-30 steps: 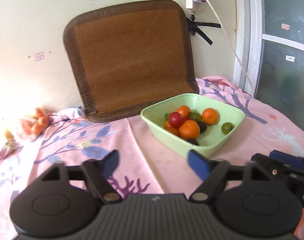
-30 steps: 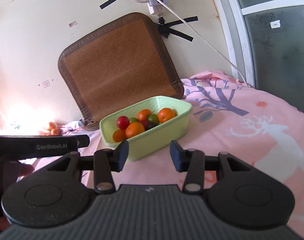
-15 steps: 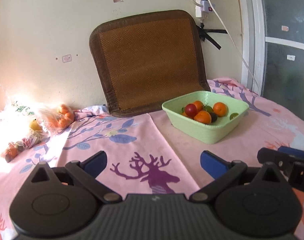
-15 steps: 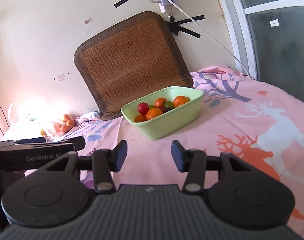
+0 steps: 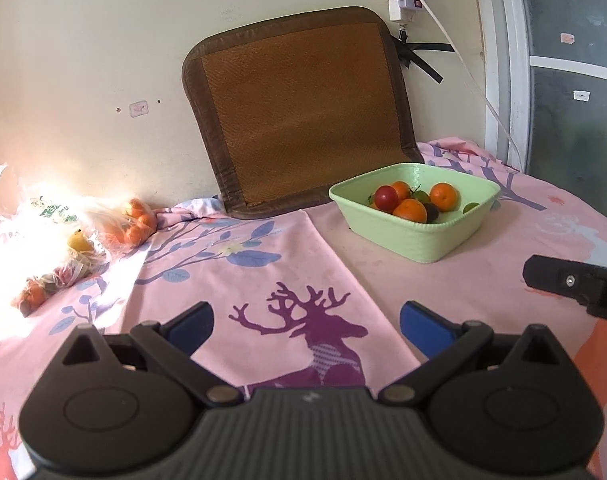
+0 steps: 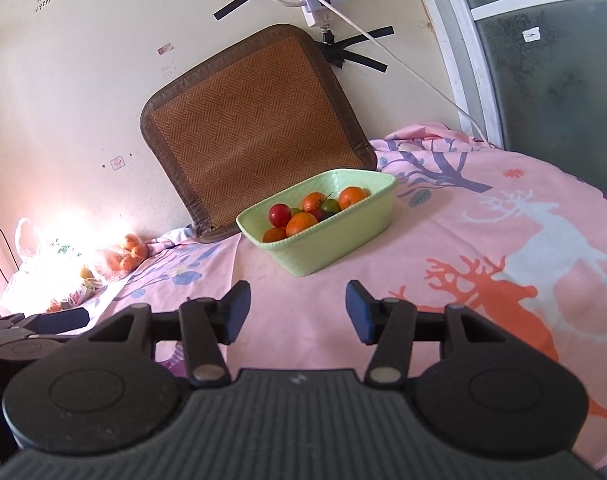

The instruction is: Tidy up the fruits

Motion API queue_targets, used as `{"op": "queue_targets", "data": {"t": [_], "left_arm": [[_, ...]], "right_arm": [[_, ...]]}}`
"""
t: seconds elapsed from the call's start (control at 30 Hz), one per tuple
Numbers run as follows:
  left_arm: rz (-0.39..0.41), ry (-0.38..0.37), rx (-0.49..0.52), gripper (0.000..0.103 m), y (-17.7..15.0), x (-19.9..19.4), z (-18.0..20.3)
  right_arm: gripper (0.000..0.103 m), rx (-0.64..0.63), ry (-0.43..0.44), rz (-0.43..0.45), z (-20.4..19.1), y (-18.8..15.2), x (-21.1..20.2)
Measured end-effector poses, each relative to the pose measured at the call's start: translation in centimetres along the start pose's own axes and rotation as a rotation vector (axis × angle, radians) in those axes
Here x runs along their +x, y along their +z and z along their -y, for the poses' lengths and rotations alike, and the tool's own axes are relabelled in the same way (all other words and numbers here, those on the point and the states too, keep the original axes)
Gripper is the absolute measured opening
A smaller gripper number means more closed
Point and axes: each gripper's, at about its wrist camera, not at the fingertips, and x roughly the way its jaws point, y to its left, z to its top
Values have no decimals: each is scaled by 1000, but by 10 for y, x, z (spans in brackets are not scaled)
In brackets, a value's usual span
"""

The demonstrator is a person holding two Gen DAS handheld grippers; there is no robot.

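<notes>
Above the cloth (image 5: pixel 343 280), both tongs (image 5: pixel 305 326) (image 6: pixel 297 310) gape, empty.

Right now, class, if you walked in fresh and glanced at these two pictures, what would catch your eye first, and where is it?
The pale green square plastic bowl heaped with oranges and a red fruit stands on the pink deer-print cloth, in front of a brown woven mat leaning on the wall. Far left, clear plastic bags of fruit glare in sunlight. Near the camera, the left gripper and right gripper are open and empty.
</notes>
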Motion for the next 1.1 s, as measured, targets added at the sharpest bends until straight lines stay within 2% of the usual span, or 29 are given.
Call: {"op": "queue_targets", "data": {"t": [0.63,1.1], "left_arm": [[-14,108,88,103,-7,9,6],[-22,96,145,103,-11,11,15]], "right_arm": [[56,36,-7,-10,4,-2,4],[56,48,-11,-15,6,-4,5]]}}
